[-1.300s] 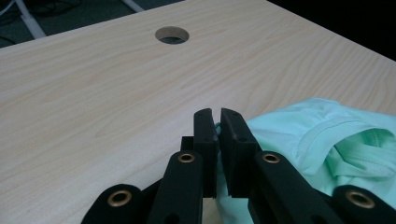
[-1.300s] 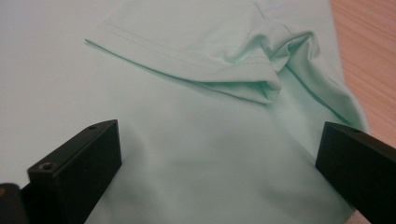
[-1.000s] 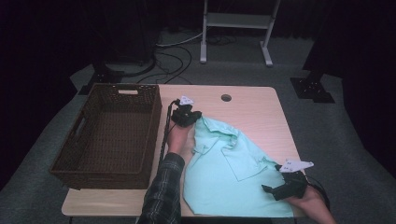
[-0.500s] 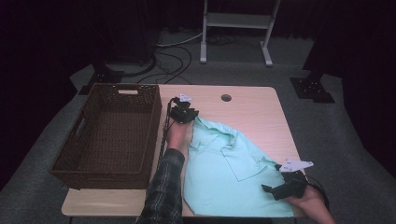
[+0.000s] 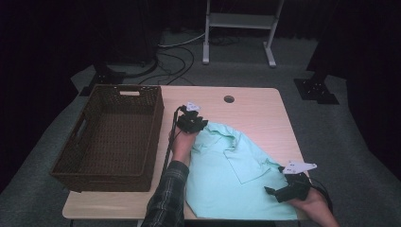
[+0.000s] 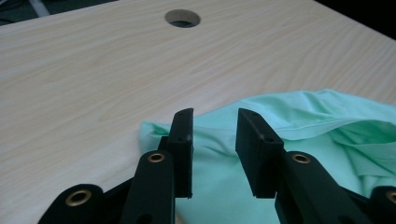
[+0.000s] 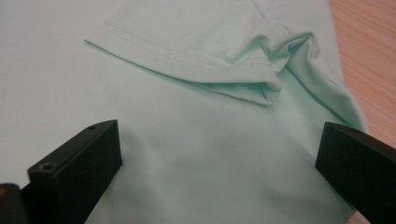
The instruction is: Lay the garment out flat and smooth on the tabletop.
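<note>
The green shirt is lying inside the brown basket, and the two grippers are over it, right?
Not quite. The green shirt lies flat on the table, beside the brown basket, as the high view shows. The left gripper and right gripper are over it.

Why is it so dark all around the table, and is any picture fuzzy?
High view: light falls on the table alone, so the floor around goes black. Left gripper view: bright, with the near jaws soft and the green shirt and wood grain sharp. Right gripper view: the shirt looks washed-out pale, its hem crisp, the jaws slightly blurred.
</note>
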`<control>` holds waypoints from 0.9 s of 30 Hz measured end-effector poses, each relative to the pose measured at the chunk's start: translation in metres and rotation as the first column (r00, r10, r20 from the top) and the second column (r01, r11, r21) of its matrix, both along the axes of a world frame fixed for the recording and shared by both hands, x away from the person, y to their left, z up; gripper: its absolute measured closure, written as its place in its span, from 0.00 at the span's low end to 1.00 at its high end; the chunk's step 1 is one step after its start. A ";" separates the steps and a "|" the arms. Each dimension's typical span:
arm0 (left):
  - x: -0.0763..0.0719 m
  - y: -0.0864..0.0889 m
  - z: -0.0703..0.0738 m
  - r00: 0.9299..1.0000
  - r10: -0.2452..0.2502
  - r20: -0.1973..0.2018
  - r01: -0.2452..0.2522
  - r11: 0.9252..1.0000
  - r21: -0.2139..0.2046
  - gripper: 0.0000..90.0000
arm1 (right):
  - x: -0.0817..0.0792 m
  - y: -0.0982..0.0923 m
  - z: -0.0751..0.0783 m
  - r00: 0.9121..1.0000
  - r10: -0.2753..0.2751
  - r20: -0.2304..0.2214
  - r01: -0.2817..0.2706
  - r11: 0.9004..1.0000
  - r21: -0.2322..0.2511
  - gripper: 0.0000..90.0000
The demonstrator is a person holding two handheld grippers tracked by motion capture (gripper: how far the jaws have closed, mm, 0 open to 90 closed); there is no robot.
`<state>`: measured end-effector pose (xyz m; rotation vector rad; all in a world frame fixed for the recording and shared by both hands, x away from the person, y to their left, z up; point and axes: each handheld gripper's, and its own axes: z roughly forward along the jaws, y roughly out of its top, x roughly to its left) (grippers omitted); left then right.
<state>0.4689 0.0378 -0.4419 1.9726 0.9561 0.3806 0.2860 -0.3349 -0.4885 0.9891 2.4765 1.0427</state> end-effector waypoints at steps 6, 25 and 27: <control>-0.010 -0.011 -0.002 1.000 -0.018 -0.012 0.017 1.000 -0.013 0.75 | 0.000 -0.001 0.000 1.000 0.000 0.000 0.000 1.000 0.000 0.00; -0.032 -0.063 -0.020 0.996 -0.083 -0.019 0.083 0.995 0.046 0.74 | -0.006 -0.017 0.000 1.000 -0.009 0.000 0.009 1.000 -0.002 0.00; -0.030 -0.068 -0.023 0.996 -0.082 -0.022 0.083 0.995 0.054 0.74 | -0.006 -0.017 0.000 1.000 -0.010 -0.001 0.010 1.000 -0.002 0.00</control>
